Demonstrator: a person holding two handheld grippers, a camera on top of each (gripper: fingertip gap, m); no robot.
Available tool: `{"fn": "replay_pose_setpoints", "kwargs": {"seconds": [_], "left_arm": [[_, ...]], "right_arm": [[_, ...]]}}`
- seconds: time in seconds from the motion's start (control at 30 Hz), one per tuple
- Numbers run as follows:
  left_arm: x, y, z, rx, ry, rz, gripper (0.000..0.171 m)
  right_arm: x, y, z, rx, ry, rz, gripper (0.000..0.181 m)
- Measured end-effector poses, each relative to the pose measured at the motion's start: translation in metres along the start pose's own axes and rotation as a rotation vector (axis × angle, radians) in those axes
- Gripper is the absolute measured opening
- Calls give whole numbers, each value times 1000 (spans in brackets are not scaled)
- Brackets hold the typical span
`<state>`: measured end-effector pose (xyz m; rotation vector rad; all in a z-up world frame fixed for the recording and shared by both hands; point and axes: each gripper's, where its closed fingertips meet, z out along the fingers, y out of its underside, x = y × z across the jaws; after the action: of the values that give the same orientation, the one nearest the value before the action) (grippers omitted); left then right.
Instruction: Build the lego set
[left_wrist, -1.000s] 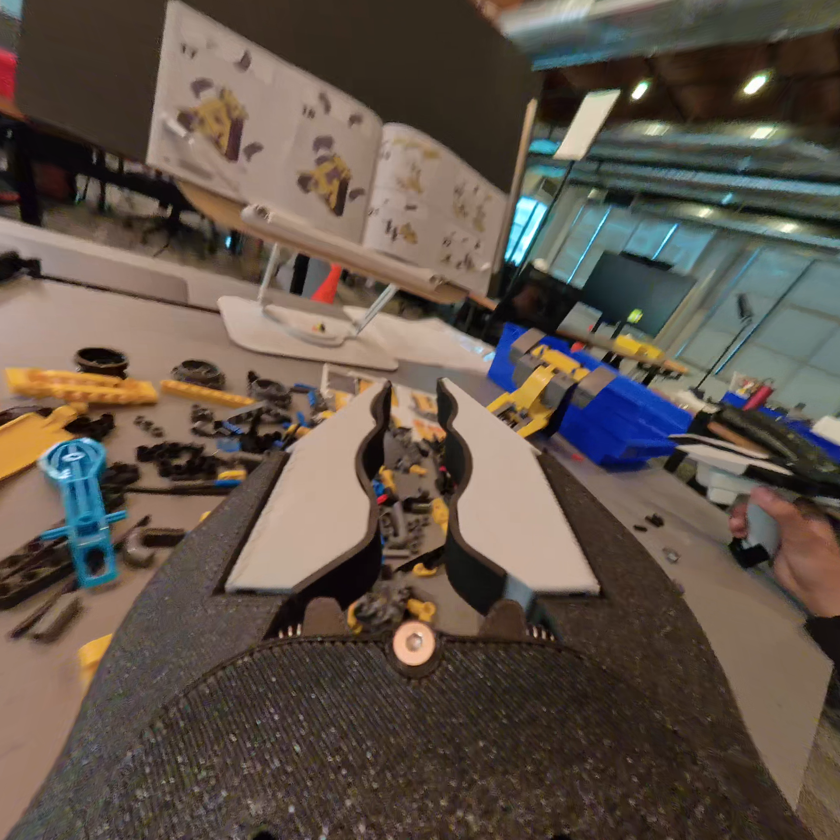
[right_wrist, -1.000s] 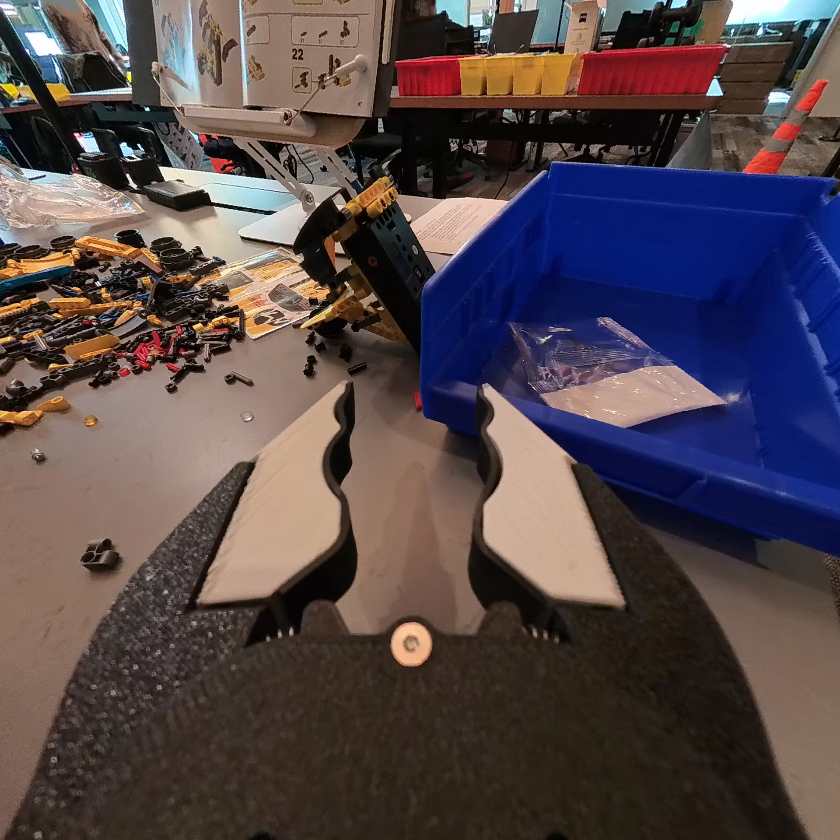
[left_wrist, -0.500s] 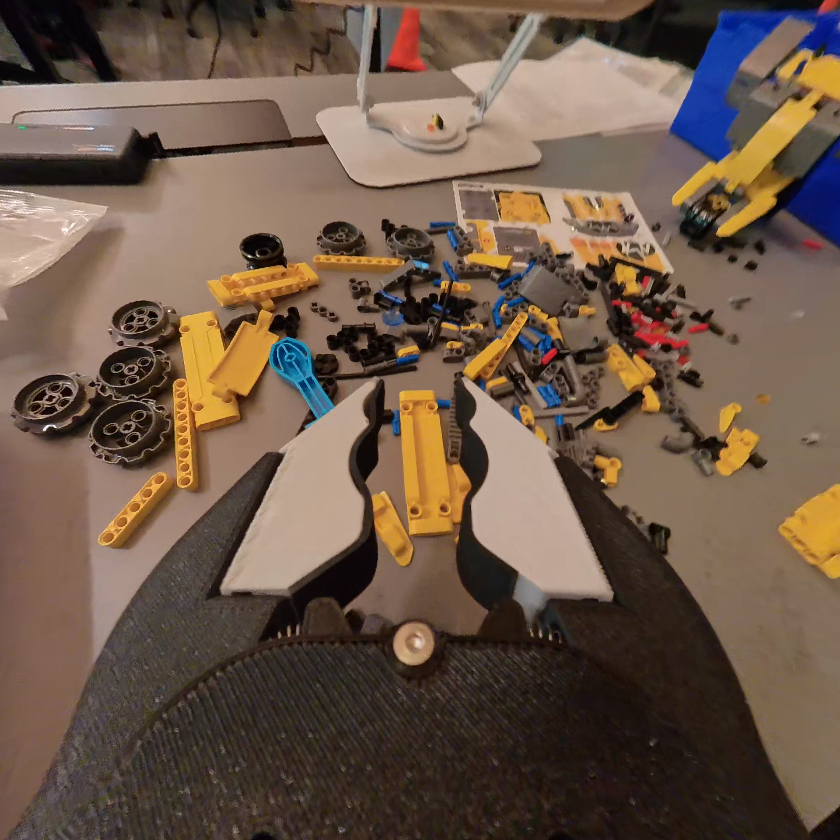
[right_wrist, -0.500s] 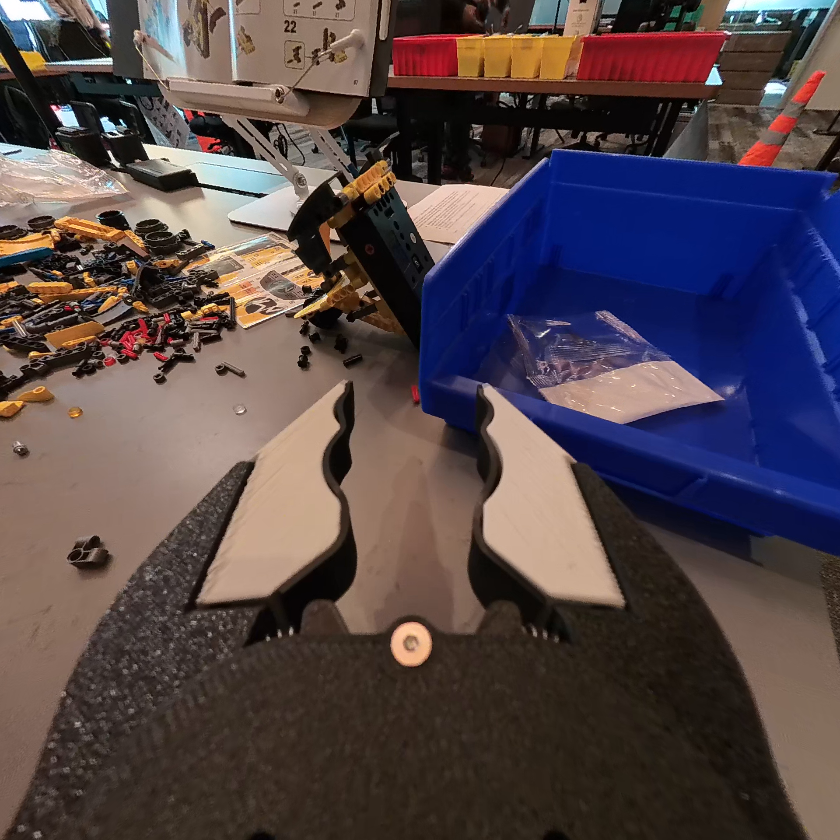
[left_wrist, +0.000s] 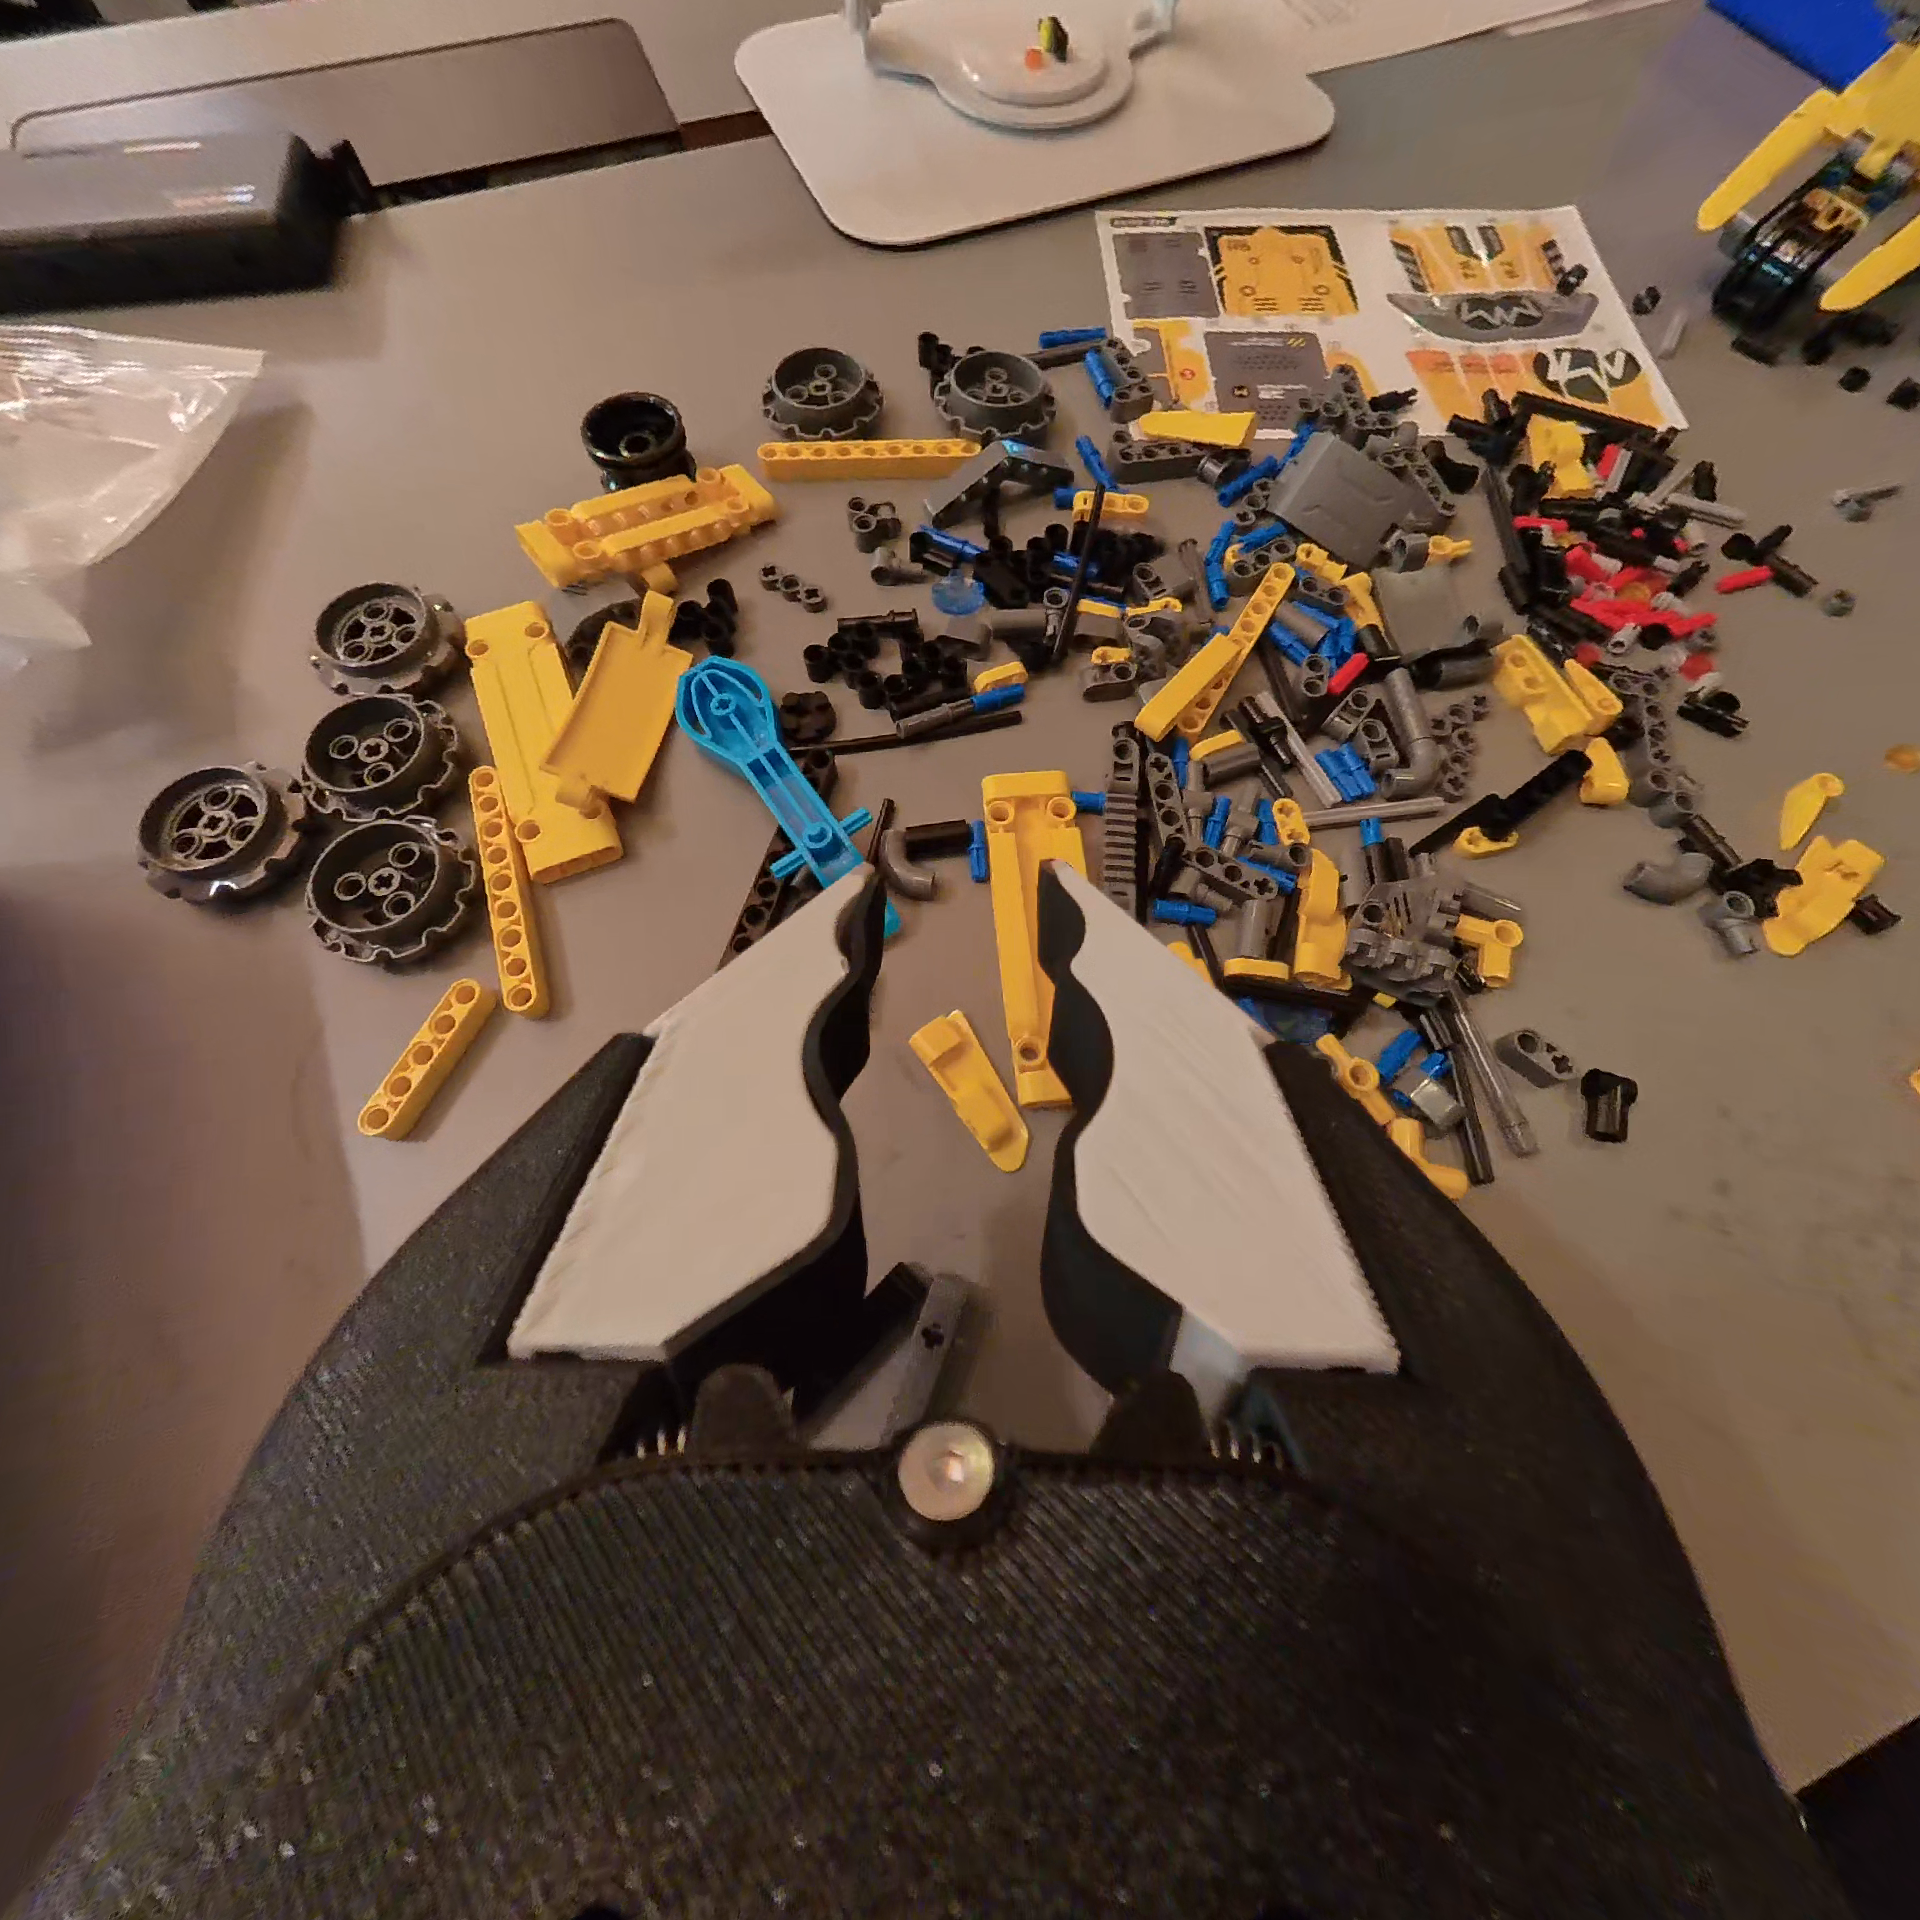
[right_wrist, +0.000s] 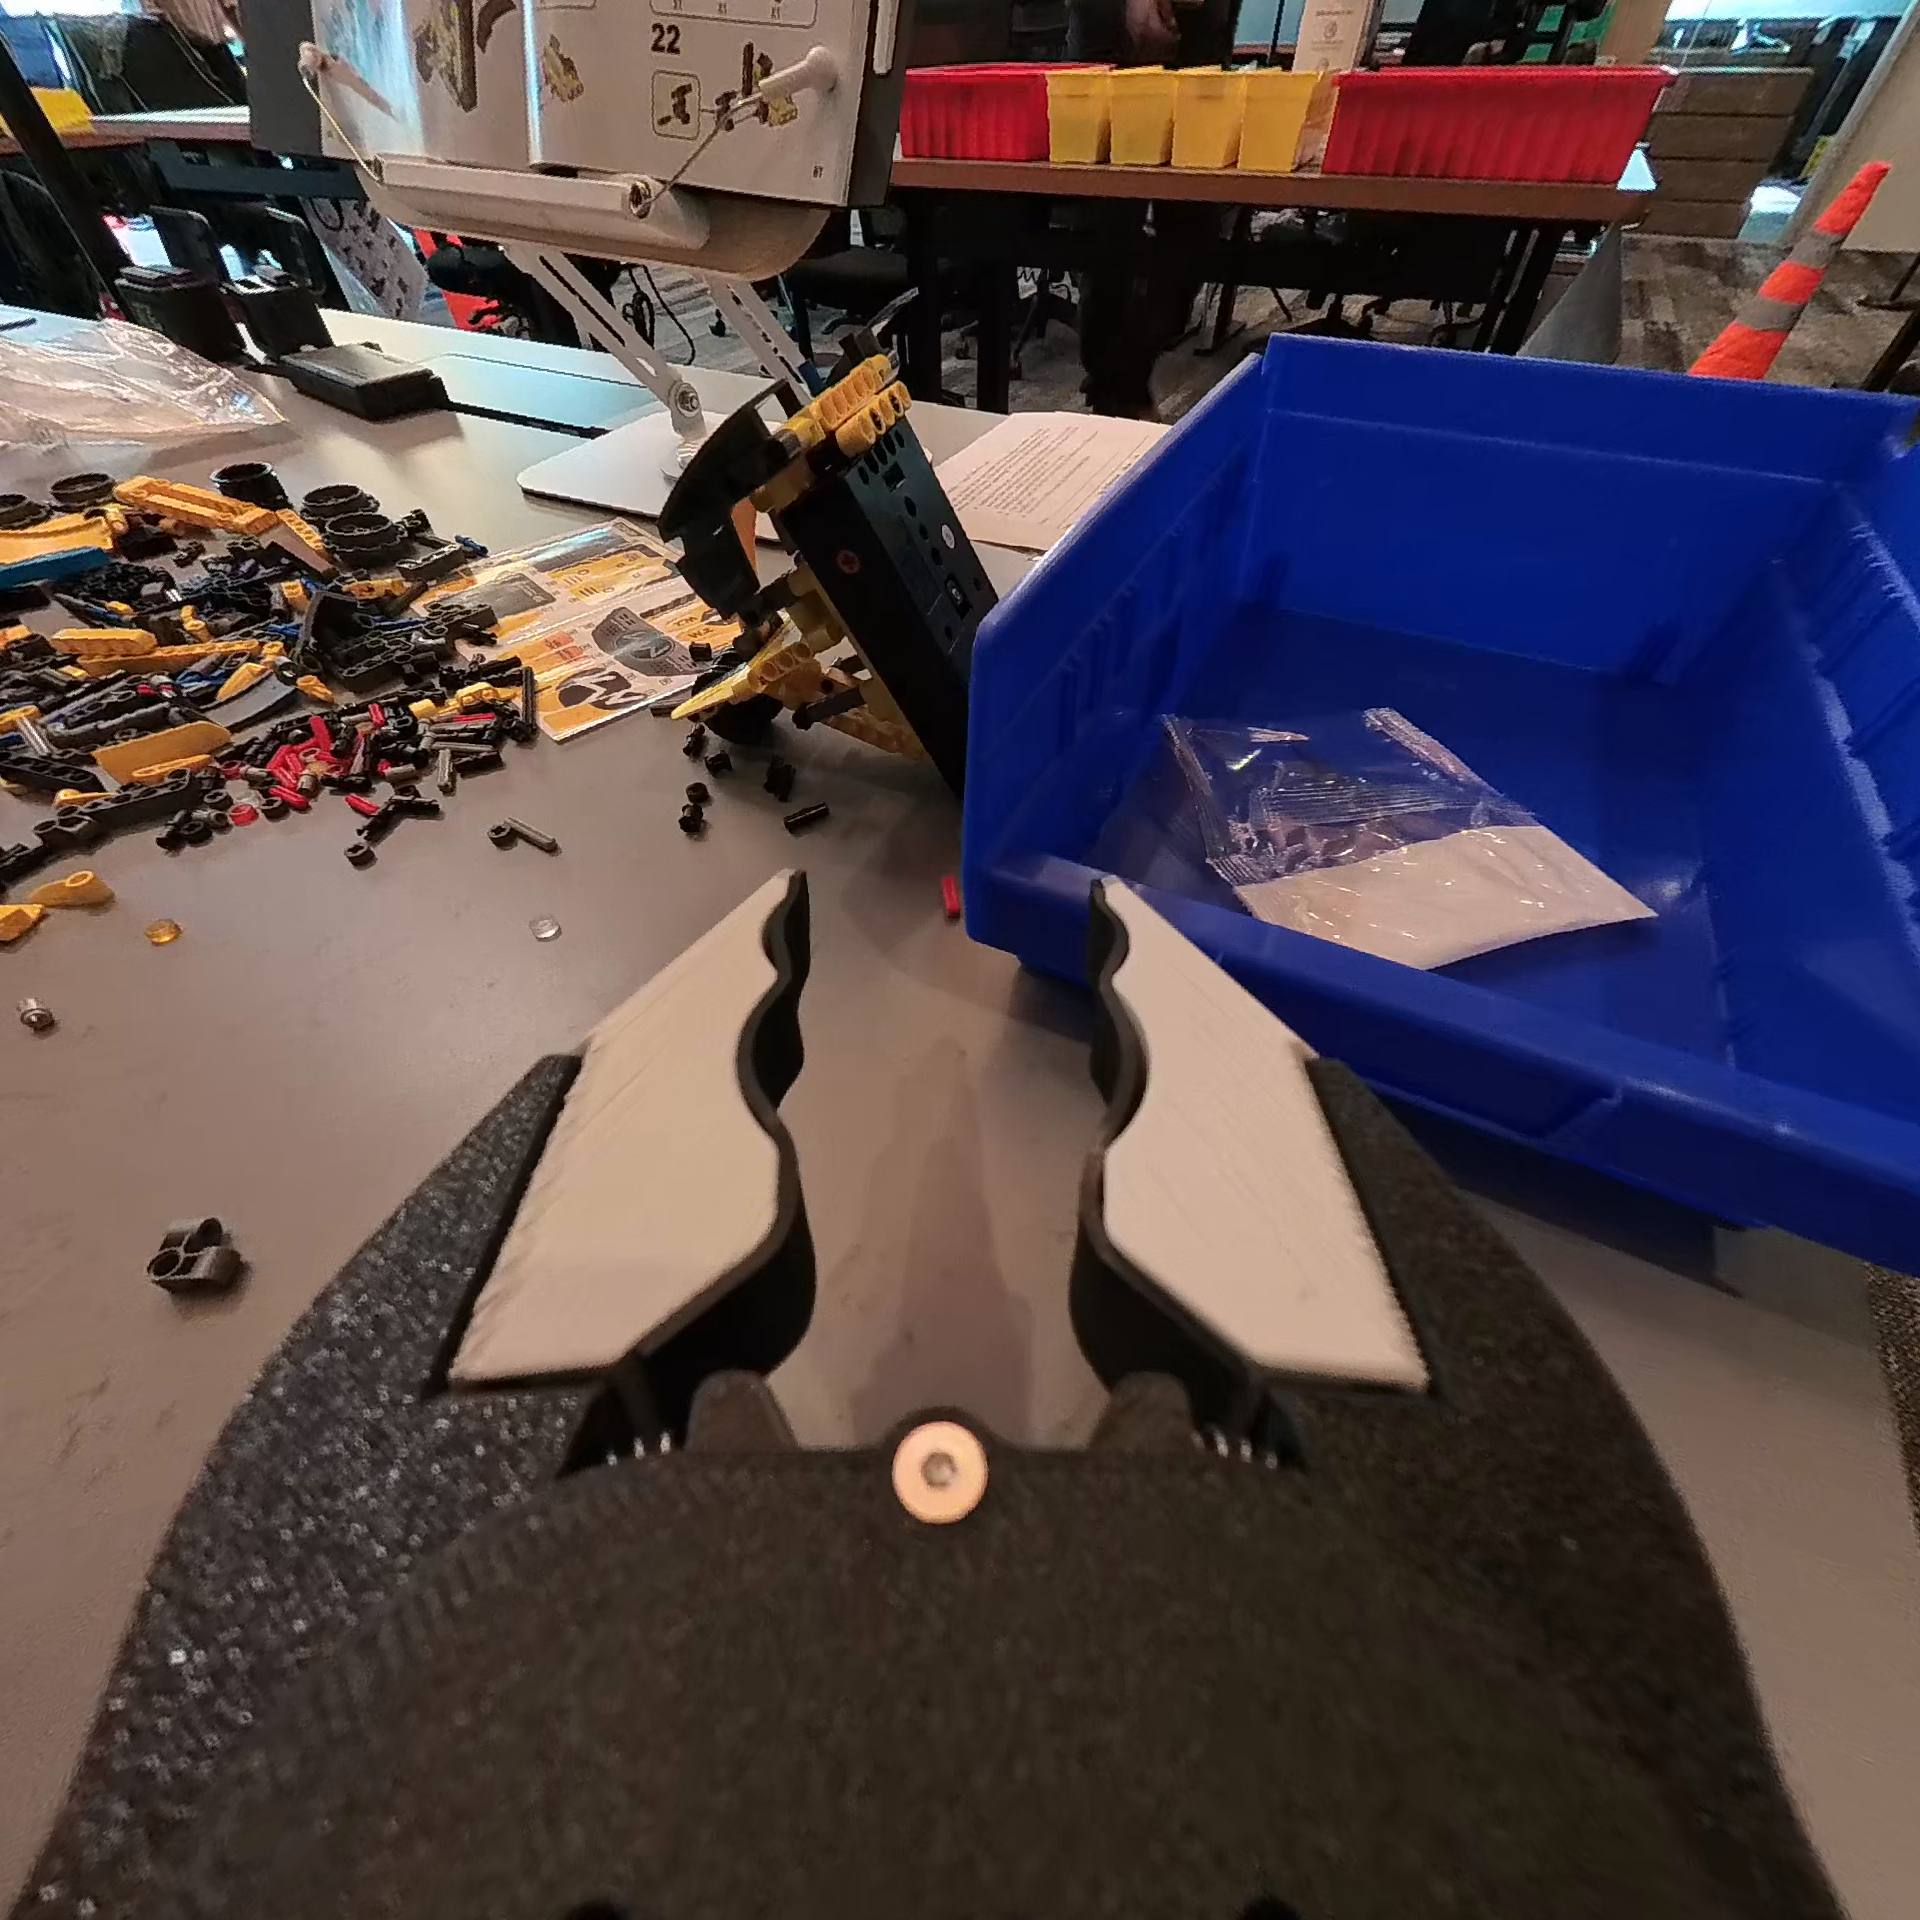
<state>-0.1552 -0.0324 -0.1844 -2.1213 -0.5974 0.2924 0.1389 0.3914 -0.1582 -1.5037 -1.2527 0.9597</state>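
Note:
A spread of loose yellow, black, grey, blue and red lego parts (left_wrist: 1195, 665) lies on the grey table (left_wrist: 364, 364). My left gripper (left_wrist: 961, 878) is open and empty above its near edge, over a long yellow panel (left_wrist: 1023, 914) and a small yellow curved piece (left_wrist: 971, 1086). A blue lever tool (left_wrist: 764, 774) lies just left of the tips. The half-built yellow and black model (right_wrist: 831, 582) leans on the blue bin (right_wrist: 1455, 790); it also shows in the left wrist view (left_wrist: 1808, 187). My right gripper (right_wrist: 948, 899) is open and empty above bare table before the bin.
Several dark wheels (left_wrist: 364, 790) lie at the left. A sticker sheet (left_wrist: 1382, 312) lies behind the parts. The instruction booklet stands on a white stand (right_wrist: 582, 187), base (left_wrist: 1039, 114). Plastic bags (right_wrist: 1382, 842) lie in the bin. A black box (left_wrist: 156, 218) sits far left. There is about 50 cm between the tips of the two grippers. From my left tips it is roughly 6 cm to the small yellow curved piece (left_wrist: 971, 1086); from my right, 50 cm.
My left gripper has swung down from facing the booklet and room to looking down on the parts, then moved closer. The right gripper has barely moved, creeping slightly forward.

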Motion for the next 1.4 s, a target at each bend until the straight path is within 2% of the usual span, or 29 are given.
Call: {"fn": "replay_pose_setpoints", "kwargs": {"seconds": [0.1, 0.3, 0.47, 0.57, 0.87, 1.03, 1.17, 1.4], "left_arm": [[-5, -1, -3, 5, -19, 2, 27], [-25, -15, -13, 97, -101, -47, 24], [-49, -8, -14, 86, -195, -76, 16], [-57, -6, -13, 96, -204, -112, 14], [-84, 11, -9, 63, -267, -164, 25], [-118, 8, -31, 125, -383, -212, 17], [-123, 27, -27, 38, -341, -231, 34], [-129, 41, -17, 1, -340, -227, 33]], "right_arm": [[0, 0, 0, -2, 0, -1, 53], [0, 1, 1, -10, 4, -9, 53], [0, 2, 1, -13, 6, -12, 53], [0, 2, 1, -13, 6, -12, 53], [0, 2, 2, -17, 8, -12, 53], [-1, 2, 2, -18, 9, -16, 53], [-1, 3, 2, -24, 11, -21, 53], [-1, 3, 2, -27, 16, -27, 53]]}}
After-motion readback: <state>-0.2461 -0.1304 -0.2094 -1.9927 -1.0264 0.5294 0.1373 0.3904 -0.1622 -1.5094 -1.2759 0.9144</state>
